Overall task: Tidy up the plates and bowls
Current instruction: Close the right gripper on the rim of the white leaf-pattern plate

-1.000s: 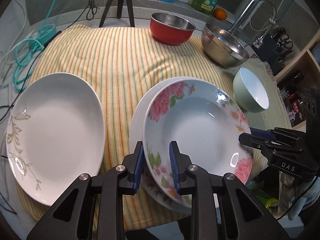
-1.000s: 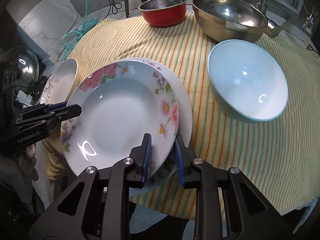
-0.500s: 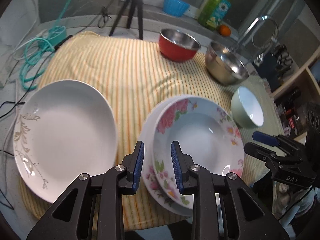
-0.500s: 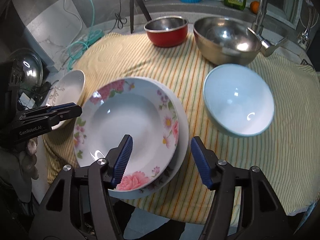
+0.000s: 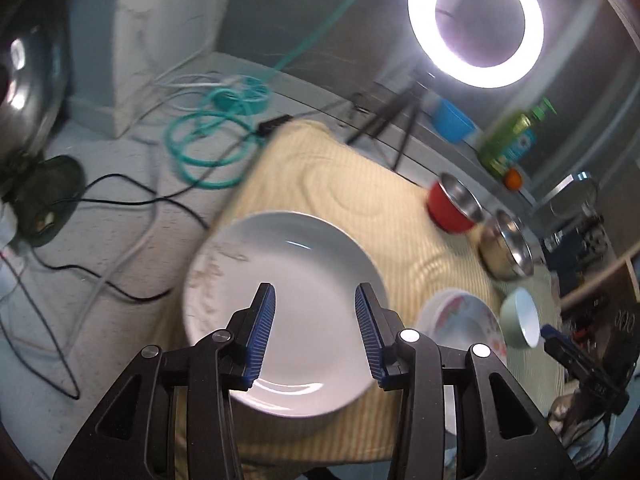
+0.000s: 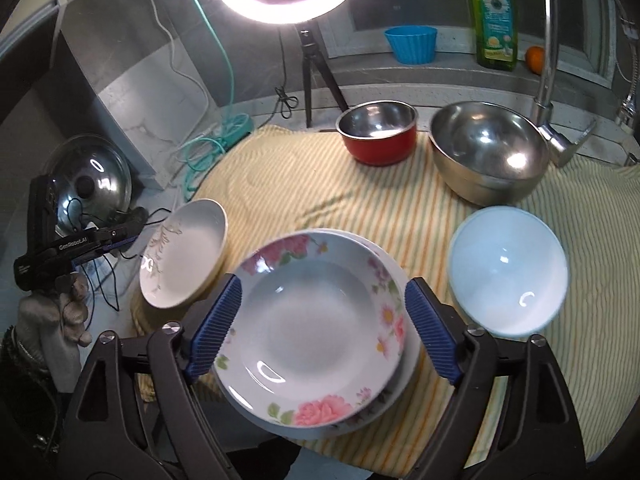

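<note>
Both grippers, clamped on the floral plate a second ago, have released it; the left gripper now opens over the white plate, the right gripper widening, empty.

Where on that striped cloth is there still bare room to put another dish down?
The widest bare patch of striped cloth lies between the white plate, the floral plate stack and the red pot. The right side is crowded: steel bowl and pale bowl sit close.
</note>
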Action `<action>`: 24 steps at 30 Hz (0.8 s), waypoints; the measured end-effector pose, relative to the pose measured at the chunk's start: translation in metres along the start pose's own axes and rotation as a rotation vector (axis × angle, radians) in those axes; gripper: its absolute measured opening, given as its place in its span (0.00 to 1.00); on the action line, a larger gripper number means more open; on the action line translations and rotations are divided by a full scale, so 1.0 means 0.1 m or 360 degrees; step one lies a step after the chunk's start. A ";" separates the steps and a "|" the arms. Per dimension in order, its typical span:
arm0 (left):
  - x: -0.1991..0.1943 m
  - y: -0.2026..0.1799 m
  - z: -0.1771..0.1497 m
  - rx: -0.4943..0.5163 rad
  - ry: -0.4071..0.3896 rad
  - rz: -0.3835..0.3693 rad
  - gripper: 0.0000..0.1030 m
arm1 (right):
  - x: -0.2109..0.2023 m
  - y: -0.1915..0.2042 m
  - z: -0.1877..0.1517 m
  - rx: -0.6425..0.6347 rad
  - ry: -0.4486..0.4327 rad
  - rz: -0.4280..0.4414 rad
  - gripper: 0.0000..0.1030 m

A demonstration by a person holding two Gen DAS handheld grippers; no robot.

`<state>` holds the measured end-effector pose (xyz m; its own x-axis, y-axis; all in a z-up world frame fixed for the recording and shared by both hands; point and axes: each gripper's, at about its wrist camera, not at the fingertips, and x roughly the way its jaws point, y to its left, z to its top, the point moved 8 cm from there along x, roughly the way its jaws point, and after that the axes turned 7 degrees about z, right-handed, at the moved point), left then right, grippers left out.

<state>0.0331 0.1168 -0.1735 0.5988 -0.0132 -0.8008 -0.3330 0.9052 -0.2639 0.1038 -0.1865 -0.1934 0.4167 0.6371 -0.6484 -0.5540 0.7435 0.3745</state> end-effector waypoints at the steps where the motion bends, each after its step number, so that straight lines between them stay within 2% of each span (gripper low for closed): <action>1: -0.03 0.10 0.03 -0.0021 -0.0028 0.0040 0.39 | 0.02 0.03 0.02 -0.0007 0.0001 0.0005 0.85; 12: -0.15 0.67 -0.08 -0.0140 -0.0035 0.0190 0.39 | 0.50 0.40 0.21 -0.0125 0.0155 -0.0015 0.85; 14: -0.15 0.76 -0.13 -0.0190 -0.0019 0.0185 0.39 | 0.61 0.47 0.23 -0.0123 0.0193 0.0025 0.85; 21: -0.06 0.82 -0.37 -0.0216 0.0063 0.0195 0.36 | 0.91 0.71 0.26 -0.0158 0.0256 0.0099 0.85; 23: 0.00 0.79 -0.42 -0.0228 0.0088 0.0173 0.34 | 1.01 0.75 0.28 -0.0136 0.0286 0.0129 0.82; 24: 0.01 0.77 -0.45 -0.0233 0.0097 0.0157 0.32 | 1.05 0.77 0.28 -0.0123 0.0306 0.0150 0.76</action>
<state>-0.0242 0.1676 -0.2190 0.5143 0.0427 -0.8565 -0.4928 0.8321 -0.2545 0.1254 -0.0565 -0.2144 0.2196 0.6471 -0.7301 -0.6406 0.6601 0.3923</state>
